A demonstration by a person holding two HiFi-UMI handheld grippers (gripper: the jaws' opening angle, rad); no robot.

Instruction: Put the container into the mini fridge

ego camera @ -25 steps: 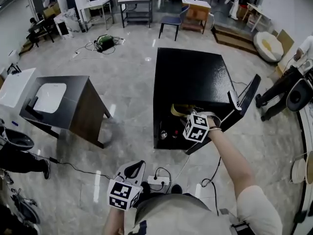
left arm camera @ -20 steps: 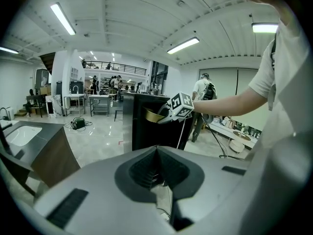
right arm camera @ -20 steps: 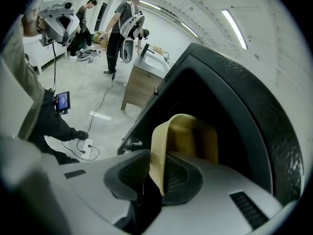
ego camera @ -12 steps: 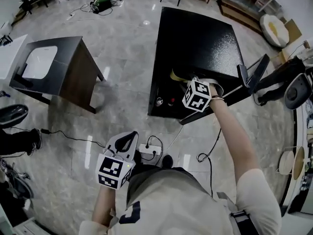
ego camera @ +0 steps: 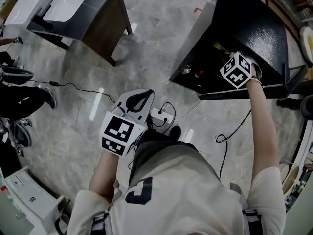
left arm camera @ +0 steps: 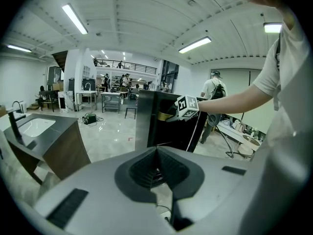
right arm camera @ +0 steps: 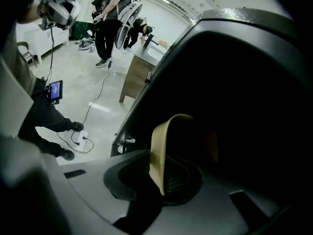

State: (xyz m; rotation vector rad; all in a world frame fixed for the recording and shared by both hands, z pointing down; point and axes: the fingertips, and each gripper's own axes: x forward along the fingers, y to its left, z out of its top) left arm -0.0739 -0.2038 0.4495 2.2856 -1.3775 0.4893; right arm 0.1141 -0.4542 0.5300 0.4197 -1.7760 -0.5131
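The black mini fridge point(ego camera: 254, 28) stands at the upper right of the head view with its door point(ego camera: 254, 90) swung open. My right gripper point(ego camera: 226, 58) reaches into the opening, shut on the rim of a tan container point(ego camera: 219, 47). In the right gripper view the container point(right arm camera: 159, 146) stands on edge between the jaws of the right gripper point(right arm camera: 164, 180), with the dark fridge interior point(right arm camera: 244, 106) around it. My left gripper point(ego camera: 138, 101) hangs low in front of my body, shut and empty. From the left gripper view the fridge point(left arm camera: 164, 129) and the container point(left arm camera: 164, 115) show ahead of the left gripper point(left arm camera: 157, 168).
A black table with a white inset top point(ego camera: 93, 11) stands at the upper left. A power strip point(ego camera: 161, 117) and cables lie on the floor by my feet. A person's legs point(ego camera: 22, 99) are at the left edge. Small items point(ego camera: 187, 69) sit at the fridge's lower front.
The head view has tipped down and moved closer, so the fridge has shifted to the upper right. My right gripper stays at the fridge opening with the container. The left gripper stays low.
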